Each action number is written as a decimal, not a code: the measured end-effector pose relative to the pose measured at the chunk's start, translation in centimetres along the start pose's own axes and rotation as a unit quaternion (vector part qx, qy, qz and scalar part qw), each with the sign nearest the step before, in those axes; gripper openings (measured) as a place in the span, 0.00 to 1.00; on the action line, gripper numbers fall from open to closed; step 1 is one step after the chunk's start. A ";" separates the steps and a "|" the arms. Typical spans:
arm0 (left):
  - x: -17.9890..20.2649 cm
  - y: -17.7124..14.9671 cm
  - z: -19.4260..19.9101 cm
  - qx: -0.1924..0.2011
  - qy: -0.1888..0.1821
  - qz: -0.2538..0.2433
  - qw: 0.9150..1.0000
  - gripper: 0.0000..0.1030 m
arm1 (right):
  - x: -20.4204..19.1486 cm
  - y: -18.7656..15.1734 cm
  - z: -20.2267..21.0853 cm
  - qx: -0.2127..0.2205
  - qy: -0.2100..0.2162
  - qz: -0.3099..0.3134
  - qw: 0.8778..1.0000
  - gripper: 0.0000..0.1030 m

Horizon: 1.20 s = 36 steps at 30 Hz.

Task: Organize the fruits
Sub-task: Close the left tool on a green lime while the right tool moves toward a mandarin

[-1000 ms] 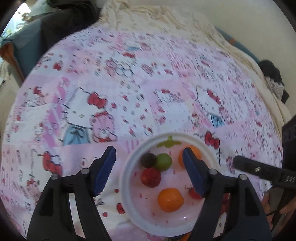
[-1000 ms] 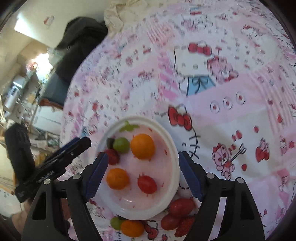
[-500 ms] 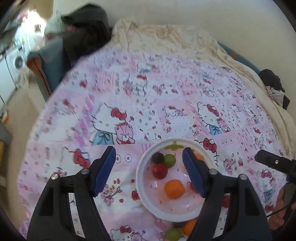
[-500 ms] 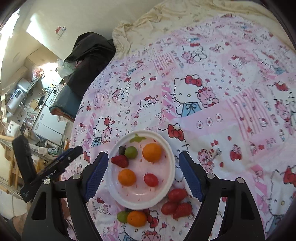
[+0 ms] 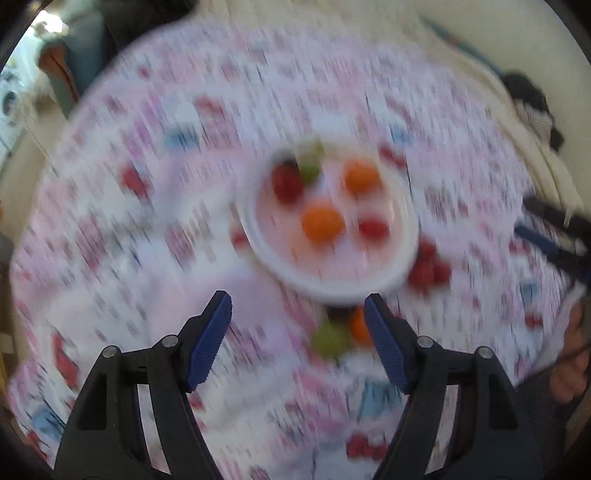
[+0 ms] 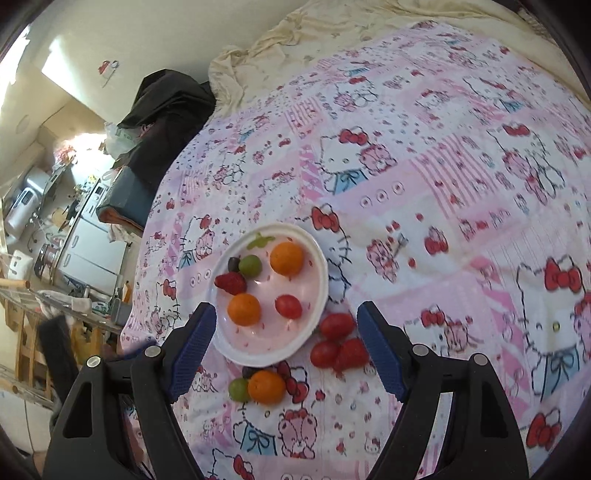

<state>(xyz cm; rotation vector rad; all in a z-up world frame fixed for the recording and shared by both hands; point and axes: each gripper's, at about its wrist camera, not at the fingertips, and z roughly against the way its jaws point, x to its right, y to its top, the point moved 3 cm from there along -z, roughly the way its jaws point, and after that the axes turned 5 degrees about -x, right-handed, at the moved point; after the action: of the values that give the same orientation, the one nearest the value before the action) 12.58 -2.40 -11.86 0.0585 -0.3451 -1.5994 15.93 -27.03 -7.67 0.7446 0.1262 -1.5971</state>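
A white plate (image 6: 317, 266) on the pink patterned bedspread holds two oranges (image 6: 286, 258), a strawberry (image 6: 231, 283), a green fruit (image 6: 250, 265), a dark grape and a cherry tomato (image 6: 288, 306). Beside it lie red fruits (image 6: 338, 343) and an orange with a green fruit (image 6: 266, 386). My right gripper (image 6: 282, 325) is open and empty above the plate's near edge. The left wrist view is blurred; my left gripper (image 5: 297, 314) is open and empty, short of the plate (image 5: 258, 236).
Dark clothing (image 6: 166, 107) and a cream sheet (image 6: 332, 33) lie at the bed's far end. Past the bed's left edge are shelves and appliances (image 6: 55, 229). The right gripper's tip (image 5: 554, 236) shows at the right of the left wrist view.
Both grippers have pulled back and up from the plate, so more of the bed and the loose fruits show. The left gripper is moving fast; its view is now blurred.
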 end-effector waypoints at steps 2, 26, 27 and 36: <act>0.8 -1.5 -1.6 -0.033 0.000 -0.012 0.999 0.68 | 0.4 -0.5 0.1 -0.002 0.000 -0.009 1.000 0.79; 4.0 -2.4 -6.3 -0.053 0.022 -0.105 0.993 0.27 | 2.0 -2.4 0.5 -0.010 -0.013 -0.023 1.000 0.79; 4.1 -2.5 -6.2 -0.053 0.022 -0.106 0.993 0.27 | 2.0 -2.4 0.4 -0.011 -0.013 -0.023 1.000 0.79; 2.0 -1.9 -1.7 -0.020 0.024 -0.063 0.998 0.27 | 1.4 -2.8 -0.8 -0.034 -0.021 -0.009 0.999 0.79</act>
<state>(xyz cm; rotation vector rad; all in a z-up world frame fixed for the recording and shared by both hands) 11.07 -4.64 -13.60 0.0888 -0.2762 -1.7265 13.62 -27.31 -9.96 0.6593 0.1568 -1.6159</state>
